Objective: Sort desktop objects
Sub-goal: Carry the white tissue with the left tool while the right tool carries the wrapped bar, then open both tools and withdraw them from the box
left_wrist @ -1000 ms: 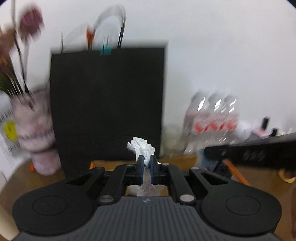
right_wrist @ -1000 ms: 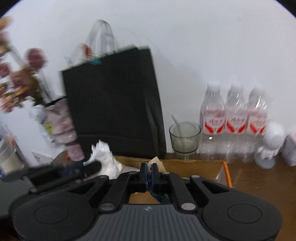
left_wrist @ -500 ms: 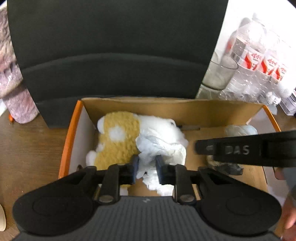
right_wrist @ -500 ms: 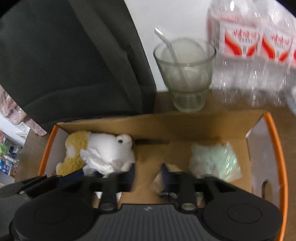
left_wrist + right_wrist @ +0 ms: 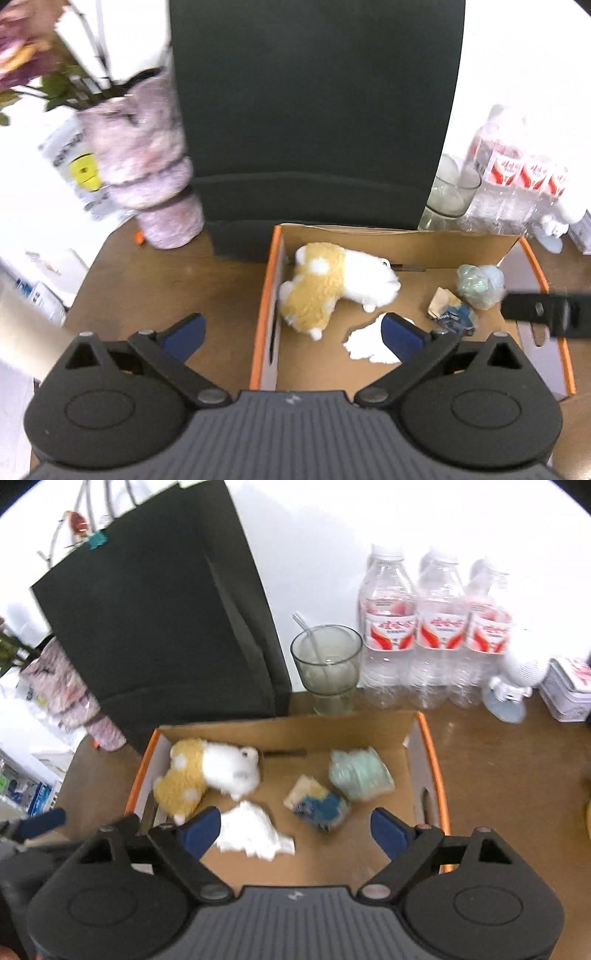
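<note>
An orange-edged cardboard box [image 5: 264, 306] [image 5: 430, 749] sits on the brown desk. Inside lie a yellow-and-white plush toy [image 5: 332, 288] [image 5: 210, 771], a crumpled white tissue [image 5: 365, 345] [image 5: 251, 830], a tan-and-blue wrapper [image 5: 448, 310] [image 5: 317, 801] and a pale green crumpled wad [image 5: 480, 282] [image 5: 358, 773]. My left gripper [image 5: 291, 332] hovers above the box's left wall, jaws still opening, nothing between them. My right gripper [image 5: 295, 829] hangs over the box's near side, jaws opening too; the tissue and wrapper lie below, untouched.
A tall black paper bag [image 5: 314, 110] [image 5: 166, 609] stands behind the box. A pink wrapped flower vase [image 5: 147, 166] is at its left. A glass with a straw [image 5: 327, 664], three water bottles [image 5: 436, 635] and a white figurine [image 5: 517, 679] line the wall.
Both grippers tipped down over the box, let go of the tissue and the wrapper, then opened wide and pulled back; the tissue and wrapper now lie on the box floor.
</note>
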Demonstrator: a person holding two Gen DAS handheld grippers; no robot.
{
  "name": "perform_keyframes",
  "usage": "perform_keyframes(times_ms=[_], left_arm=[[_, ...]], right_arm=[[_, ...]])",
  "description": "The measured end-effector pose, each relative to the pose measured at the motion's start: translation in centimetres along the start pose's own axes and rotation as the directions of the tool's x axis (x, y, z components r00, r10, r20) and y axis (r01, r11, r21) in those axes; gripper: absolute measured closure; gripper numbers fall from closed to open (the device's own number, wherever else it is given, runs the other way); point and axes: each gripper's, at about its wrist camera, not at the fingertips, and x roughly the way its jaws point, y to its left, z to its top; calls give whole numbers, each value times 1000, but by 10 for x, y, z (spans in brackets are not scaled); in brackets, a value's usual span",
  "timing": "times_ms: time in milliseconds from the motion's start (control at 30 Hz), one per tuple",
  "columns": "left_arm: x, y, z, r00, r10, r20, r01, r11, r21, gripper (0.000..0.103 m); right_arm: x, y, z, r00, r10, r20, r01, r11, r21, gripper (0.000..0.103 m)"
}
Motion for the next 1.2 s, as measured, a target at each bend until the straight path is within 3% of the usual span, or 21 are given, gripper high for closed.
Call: perform_keyframes(times_ms=[133,267,333,433,533,633,900,967,1000,1067,1200], left_arm=[[-38,7,-14,999,2,47,-1,1000,-19,0],[-79,8,-40,986,-29,164,35,999,-36,0],[-98,6,-61,961,-46,273,54,998,-19,0],[-125,2,-91,889,-55,454,50,998,22,0],[-138,4,-109,854,-40,519,62,998,-26,0],[-144,10,-129,822,-51,568,108,992,-68,0],[-150,12,-192,803,-41,594,55,998,-6,0],[-154,18,-214,786,-54,616,59,998,12,0],[-156,20,-224,785,-51,617,51,999,17,0],[-161,23,-245,786,-45,617,43,999,18,0],[-170,30,-283,796,-33,605,46,999,-5,0]], right_arm=[[-30,-1,-24,999,14,34,-14,1000,-5,15],[-69,5,-52,986,1,164,4,1000,-30,15],[-90,8,-72,960,8,278,10,998,-61,15],[-112,8,-99,910,18,415,21,996,-88,14],[-125,8,-125,854,19,520,31,996,-87,11],[-132,8,-147,824,46,565,10,995,-96,10],[-136,18,-212,797,33,603,80,984,-160,9],[-142,18,-234,787,33,616,90,982,-167,8],[-145,18,-245,786,37,618,88,981,-171,7],[-147,16,-268,796,29,605,94,981,-170,0],[-147,17,-308,822,12,570,119,974,-192,0]])
